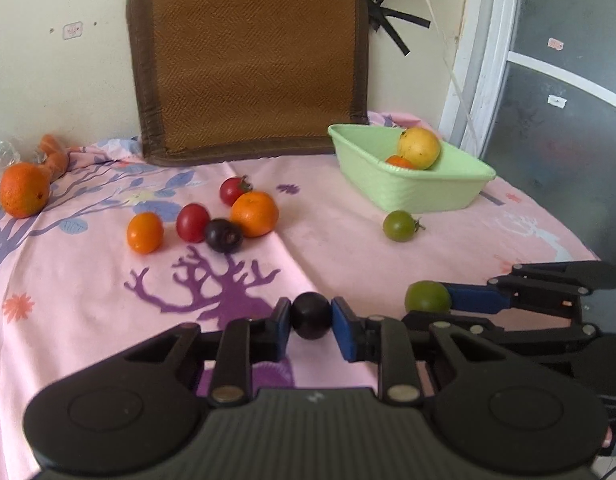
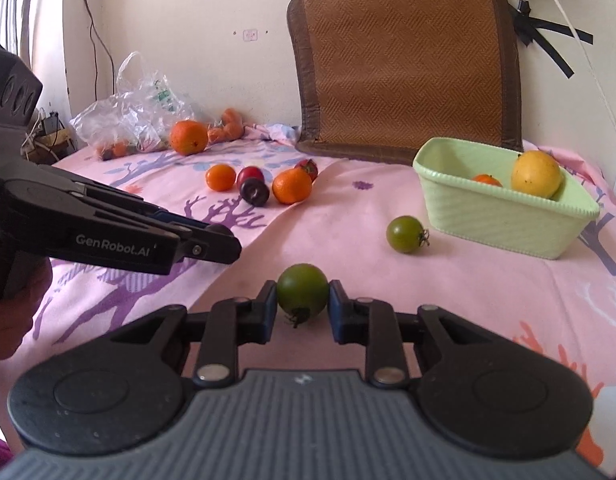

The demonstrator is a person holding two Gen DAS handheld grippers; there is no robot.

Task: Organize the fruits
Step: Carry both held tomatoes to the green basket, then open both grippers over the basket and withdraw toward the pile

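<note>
Pink printed bedsheet (image 1: 347,240), soft and uneven. Left gripper (image 1: 311,316) clamps a dark plum (image 1: 311,315); right gripper (image 2: 302,300) clamps a green tomato (image 2: 302,294), both across the middle. Light, smooth, bruisable: likely slippery, so grip gently. Green basket (image 2: 487,220) sits ahead-right, holding two fruits.

Basket (image 2: 503,220) sits right of me on the cloth (image 2: 347,216), two fruits (image 2: 535,174) in it, one tomato (image 2: 405,234) just before it; fruit cluster (image 2: 264,184) left, mat (image 2: 403,64) behind.
</note>
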